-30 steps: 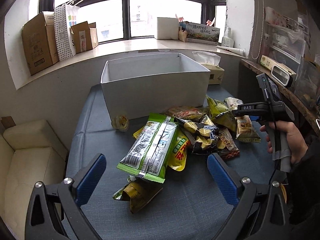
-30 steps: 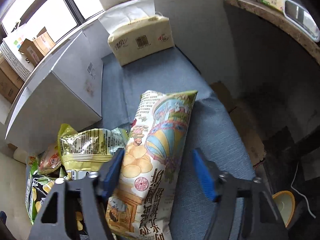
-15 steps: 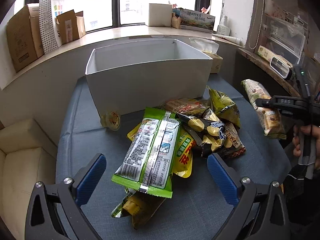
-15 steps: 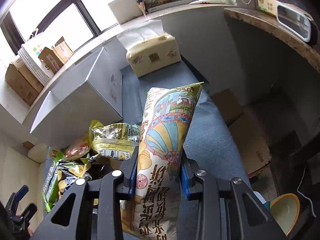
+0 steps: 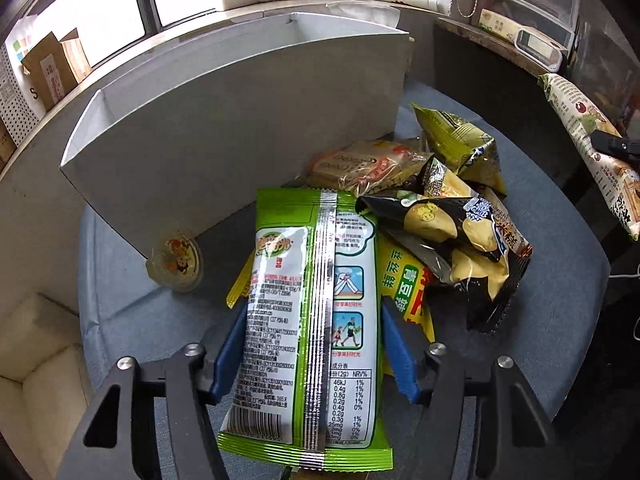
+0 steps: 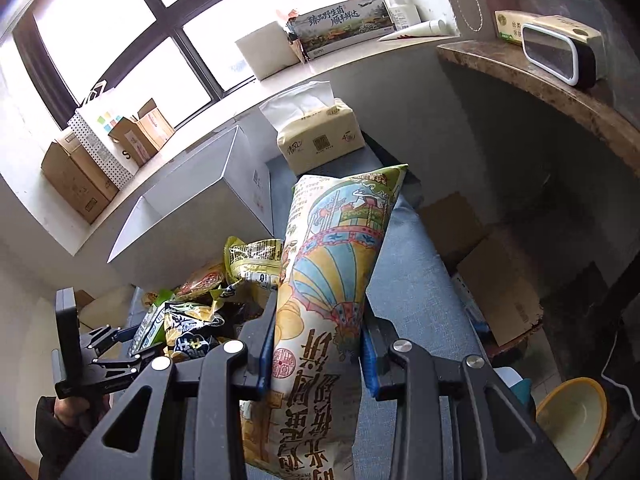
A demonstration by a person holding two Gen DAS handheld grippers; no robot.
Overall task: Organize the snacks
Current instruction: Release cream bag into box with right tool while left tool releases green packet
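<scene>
Closing since before, left fingers (image 5: 394,350) flank the green packet (image 5: 316,320).

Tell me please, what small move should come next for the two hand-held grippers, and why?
Probably carry the balloon-print bag over the white box and release it. The right hand-held gripper is shut on this bag, which hangs clear of the blue tablecloth. The left hand-held gripper is closing around the green packet, which lies on the pile, so it needs a moment more.
</scene>
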